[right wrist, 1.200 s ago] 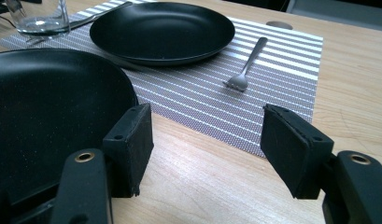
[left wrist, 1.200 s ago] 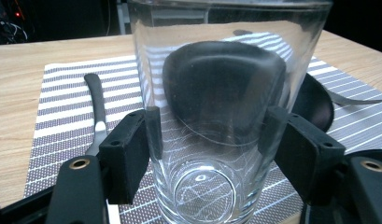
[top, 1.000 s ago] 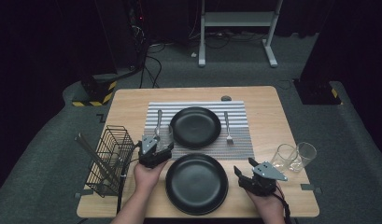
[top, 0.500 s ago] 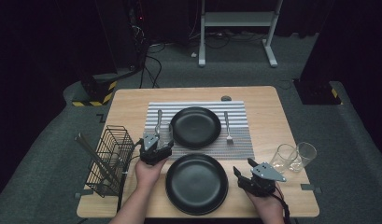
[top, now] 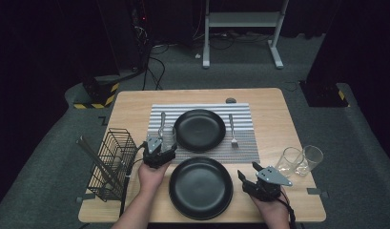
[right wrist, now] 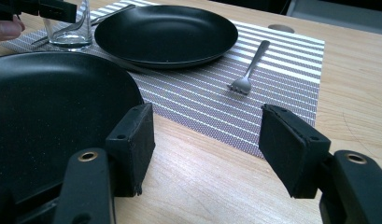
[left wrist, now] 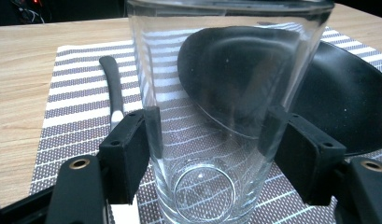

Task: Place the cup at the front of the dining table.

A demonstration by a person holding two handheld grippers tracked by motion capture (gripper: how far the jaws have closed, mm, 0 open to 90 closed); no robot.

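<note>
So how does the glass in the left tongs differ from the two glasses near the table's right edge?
The glass stands alone on the striped placemat, beside the far plate; the two glasses stand close together on bare wood. The left tongs straddle it, pads at its sides; the pair stand free. All are clear, upright and look empty.

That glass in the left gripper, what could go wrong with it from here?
1. The glass is smooth and tapered, and the left gripper clamps it low, so it might slip or tip.
2. It stands on the striped mat close to the far plate and a knife; a sideways move could knock them.
3. Squeezing harder could crack it.
</note>
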